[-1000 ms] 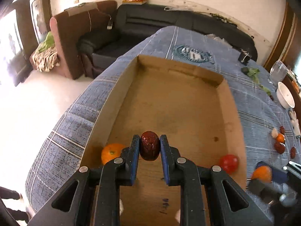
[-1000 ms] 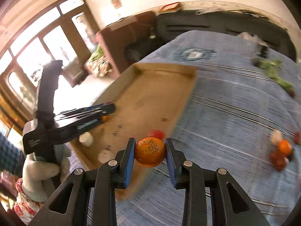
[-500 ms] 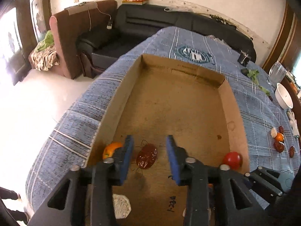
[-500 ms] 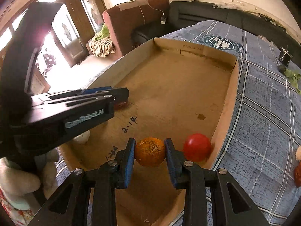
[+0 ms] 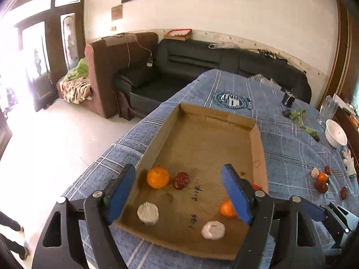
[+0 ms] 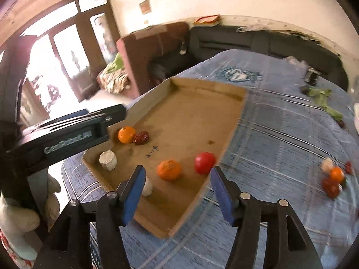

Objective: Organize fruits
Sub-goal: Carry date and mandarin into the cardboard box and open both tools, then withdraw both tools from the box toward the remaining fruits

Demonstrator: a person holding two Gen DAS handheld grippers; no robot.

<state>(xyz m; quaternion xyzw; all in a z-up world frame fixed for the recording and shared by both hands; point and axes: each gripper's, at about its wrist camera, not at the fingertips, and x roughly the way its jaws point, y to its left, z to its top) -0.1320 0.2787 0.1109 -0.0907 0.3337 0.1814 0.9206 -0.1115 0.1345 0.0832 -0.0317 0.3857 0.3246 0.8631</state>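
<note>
A shallow cardboard tray (image 5: 208,134) lies on a blue plaid cloth. In it are an orange (image 5: 157,177) touching a dark red date (image 5: 180,180) at the left, a second orange (image 6: 169,170) and a red tomato (image 6: 204,162) at the right, and two white pucks (image 5: 147,213) near the front edge. My left gripper (image 5: 179,196) is open and empty above the tray's front. My right gripper (image 6: 177,192) is open and empty, just behind the second orange. The left gripper's body (image 6: 67,134) shows in the right wrist view.
More small fruits (image 5: 322,180) lie loose on the cloth at the right, also in the right wrist view (image 6: 334,178). A white bowl (image 5: 336,133), a glass jar (image 5: 328,107) and green leaves (image 5: 298,116) sit farther back. Sofas stand beyond the table.
My left gripper let go of the date and drew back and up. My right gripper opened, left its orange in the tray beside the tomato, and drew back.
</note>
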